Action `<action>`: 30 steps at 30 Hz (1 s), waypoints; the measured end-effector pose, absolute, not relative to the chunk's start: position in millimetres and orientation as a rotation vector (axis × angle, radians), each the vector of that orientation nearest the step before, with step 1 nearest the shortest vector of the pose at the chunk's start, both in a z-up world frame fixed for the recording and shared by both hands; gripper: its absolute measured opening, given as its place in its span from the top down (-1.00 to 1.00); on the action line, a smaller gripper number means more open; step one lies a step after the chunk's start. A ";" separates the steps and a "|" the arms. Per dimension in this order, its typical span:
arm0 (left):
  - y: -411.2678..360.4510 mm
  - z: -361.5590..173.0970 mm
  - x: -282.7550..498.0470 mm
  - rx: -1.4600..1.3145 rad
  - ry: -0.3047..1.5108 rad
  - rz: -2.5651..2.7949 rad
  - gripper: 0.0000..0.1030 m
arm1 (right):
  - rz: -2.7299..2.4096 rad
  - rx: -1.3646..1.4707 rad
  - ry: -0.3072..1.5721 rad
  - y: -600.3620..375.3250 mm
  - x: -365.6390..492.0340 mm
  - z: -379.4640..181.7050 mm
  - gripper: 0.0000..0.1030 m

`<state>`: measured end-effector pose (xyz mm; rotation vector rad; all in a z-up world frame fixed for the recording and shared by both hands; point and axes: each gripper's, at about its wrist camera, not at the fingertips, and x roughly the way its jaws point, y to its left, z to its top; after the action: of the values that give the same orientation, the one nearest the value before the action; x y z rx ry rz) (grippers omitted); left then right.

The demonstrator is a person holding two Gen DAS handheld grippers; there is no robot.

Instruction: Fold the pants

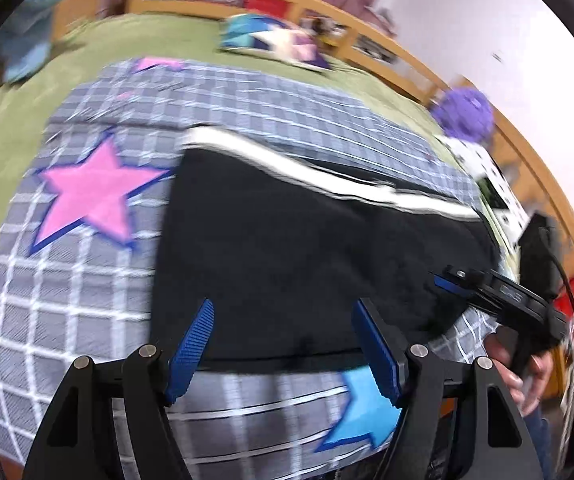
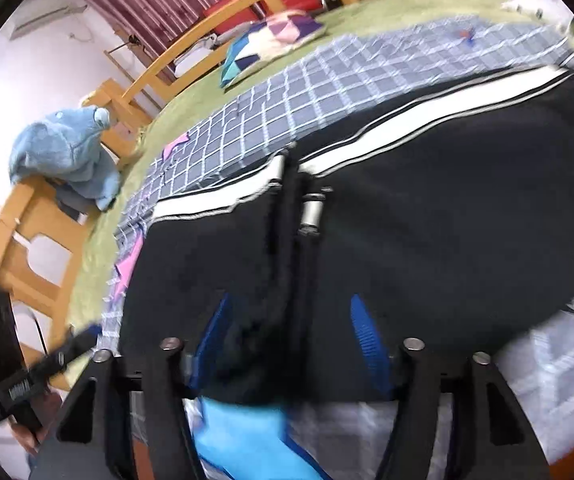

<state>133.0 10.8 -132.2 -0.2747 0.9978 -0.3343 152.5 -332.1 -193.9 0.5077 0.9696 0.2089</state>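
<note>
Black pants [image 1: 307, 240] with a white side stripe [image 1: 287, 164] lie spread on a grey checked quilt [image 1: 67, 320]. My left gripper [image 1: 282, 306] hovers open over their near edge, its blue pads wide apart and pressing on nothing. A hand [image 1: 523, 380] holds the right gripper [image 1: 453, 280] at the pants' right end. In the right wrist view the right gripper [image 2: 291, 302] stands open. A bunched fold of the black pants [image 2: 247, 360] rises between its fingers and leans on the left pad, while the right pad is clear of it. A metal drawstring tip [image 2: 313, 208] lies ahead.
The quilt lies on a green bedspread [image 1: 3, 152] inside a wooden bed frame [image 1: 327, 12]. A colourful pillow [image 1: 275, 42] lies at the far side, a blue plush toy [image 2: 67, 148] on the frame's corner, a purple plush [image 1: 465, 110] at the right.
</note>
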 end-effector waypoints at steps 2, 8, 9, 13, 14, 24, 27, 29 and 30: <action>37.4 -141.0 136.7 -0.336 1.016 -0.293 -0.36 | 0.217 0.535 1.043 -317.7 182.7 -213.2 -0.26; 74.9 -155.3 141.6 -0.414 1.030 -0.247 -0.36 | 0.205 0.345 1.094 -283.2 225.2 -216.9 0.70; 75.8 -155.9 143.3 -0.414 1.027 -0.251 -0.36 | 0.238 0.404 1.013 -296.6 222.9 -195.5 0.70; 69.3 -156.9 149.0 -0.394 1.020 -0.290 -0.36 | 0.201 0.398 0.941 -329.1 226.6 -163.8 0.55; 62.2 -157.9 152.7 -0.377 1.024 -0.299 -0.36 | 0.169 0.323 0.975 -329.1 230.7 -170.9 0.39; 3.6 -149.9 152.8 -0.132 0.952 -0.301 -0.36 | 0.117 0.171 0.941 -332.7 157.7 -172.8 0.32; -10.8 -193.6 159.3 -0.073 1.058 -0.261 -0.36 | 0.120 0.077 1.097 -310.2 153.9 -215.5 0.33; -11.4 -213.3 159.3 -0.094 1.128 -0.265 -0.36 | 0.121 0.061 1.125 -304.0 141.5 -233.5 0.34; -6.5 -207.7 152.9 -0.115 1.082 -0.274 -0.36 | 0.124 0.027 1.096 -300.6 136.3 -226.9 0.34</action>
<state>152.9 -6.5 -207.7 -0.1150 1.0818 -0.2743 136.3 -300.6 -226.9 0.0269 1.0959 0.1235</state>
